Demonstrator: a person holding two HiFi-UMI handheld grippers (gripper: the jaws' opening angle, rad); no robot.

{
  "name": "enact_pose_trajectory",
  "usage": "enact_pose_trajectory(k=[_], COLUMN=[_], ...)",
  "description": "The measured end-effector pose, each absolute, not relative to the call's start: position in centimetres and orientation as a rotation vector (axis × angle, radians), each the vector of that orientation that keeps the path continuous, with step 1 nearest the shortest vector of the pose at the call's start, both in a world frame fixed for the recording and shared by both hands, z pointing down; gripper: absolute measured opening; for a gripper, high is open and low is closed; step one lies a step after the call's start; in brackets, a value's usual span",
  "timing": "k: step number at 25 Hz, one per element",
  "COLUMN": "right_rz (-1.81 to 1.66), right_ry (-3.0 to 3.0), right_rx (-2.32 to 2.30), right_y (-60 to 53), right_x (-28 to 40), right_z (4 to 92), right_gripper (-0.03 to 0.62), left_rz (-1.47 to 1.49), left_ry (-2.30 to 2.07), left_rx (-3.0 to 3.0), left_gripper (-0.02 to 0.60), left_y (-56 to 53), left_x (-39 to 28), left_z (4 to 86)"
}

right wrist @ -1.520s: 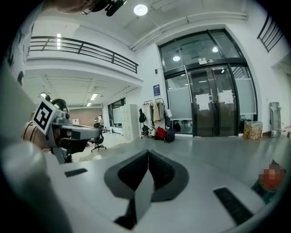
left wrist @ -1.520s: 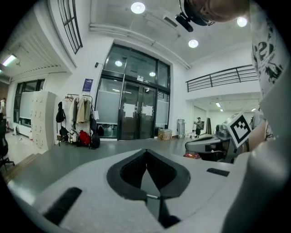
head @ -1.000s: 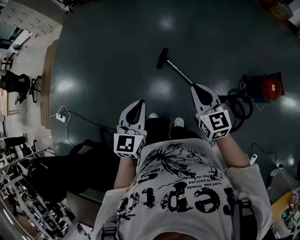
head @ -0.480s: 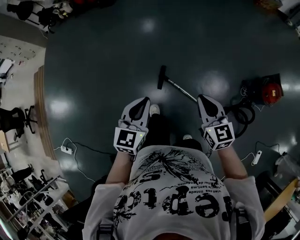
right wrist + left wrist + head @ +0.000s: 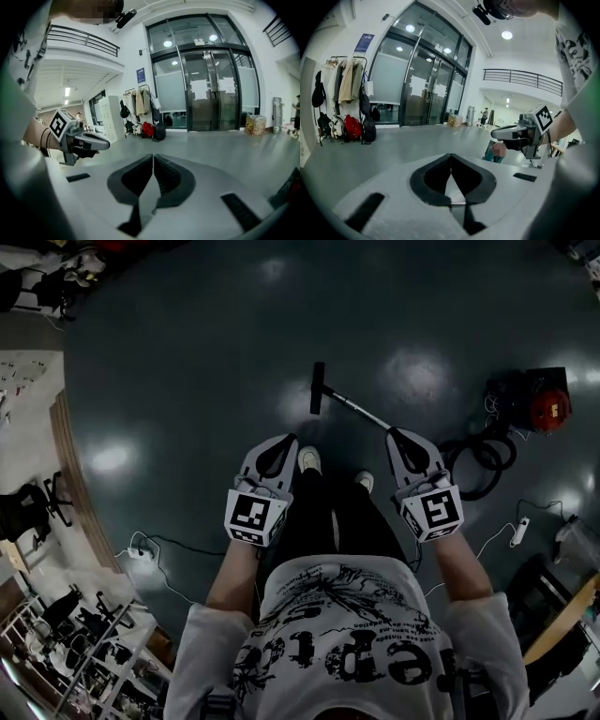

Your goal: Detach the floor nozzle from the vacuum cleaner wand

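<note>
In the head view the black floor nozzle (image 5: 318, 388) lies on the dark floor, joined to the thin metal wand (image 5: 354, 410) that runs down-right toward my right gripper (image 5: 397, 436). That gripper is shut and empty, its tip close to the wand's near end; whether they touch I cannot tell. My left gripper (image 5: 278, 448) is shut and empty, left of the wand and apart from it. The left gripper view shows its jaws (image 5: 451, 157) pressed together, with the right gripper (image 5: 516, 135) off to the side. The right gripper view shows shut jaws (image 5: 153, 159) and the left gripper (image 5: 83, 141) beside them.
The red vacuum body (image 5: 544, 409) and its coiled black hose (image 5: 480, 461) lie at the right. My shoes (image 5: 307, 458) stand between the grippers. Power strips with cables lie at the left (image 5: 140, 553) and right (image 5: 520, 531). Glass doors (image 5: 208, 91) and a coat rack (image 5: 343, 89) line the hall.
The person has stepped closer to the vacuum, and both grippers have come forward and down toward the wand. Both have stayed shut and empty.
</note>
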State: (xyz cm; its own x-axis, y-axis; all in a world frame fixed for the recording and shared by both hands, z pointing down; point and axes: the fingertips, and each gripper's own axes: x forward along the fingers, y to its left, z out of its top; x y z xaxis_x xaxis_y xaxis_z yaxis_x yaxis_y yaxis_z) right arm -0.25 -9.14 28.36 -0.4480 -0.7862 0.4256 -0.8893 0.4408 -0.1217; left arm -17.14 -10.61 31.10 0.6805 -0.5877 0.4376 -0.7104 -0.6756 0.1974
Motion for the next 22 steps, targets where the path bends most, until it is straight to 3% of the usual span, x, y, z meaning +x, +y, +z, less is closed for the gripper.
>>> enact_pose_trajectory(k=[6,16,22], right_rz=[0.486,0.420,0.474], right_ry=[-2.371,-2.293,-2.325], right_rx=[1.306,1.208,1.070], right_y=[-10.9,-16.1,-19.7], right_x=[1.3,5.1,4.7], right_z=[41.4,74.7,89.5], right_gripper=[0.005,0.005,0.005], left_rz=[0.505,0.700,0.770], left_ry=[-1.099,-1.005,-1.014], left_rx=[2.508,2.643,2.669], left_gripper=[0.006,0.006,0.006], left_y=[-12.7,-18.5,-22.7], left_x=[-15.5,-14.2,-14.2], left_z=[42.8,73.8,87.7])
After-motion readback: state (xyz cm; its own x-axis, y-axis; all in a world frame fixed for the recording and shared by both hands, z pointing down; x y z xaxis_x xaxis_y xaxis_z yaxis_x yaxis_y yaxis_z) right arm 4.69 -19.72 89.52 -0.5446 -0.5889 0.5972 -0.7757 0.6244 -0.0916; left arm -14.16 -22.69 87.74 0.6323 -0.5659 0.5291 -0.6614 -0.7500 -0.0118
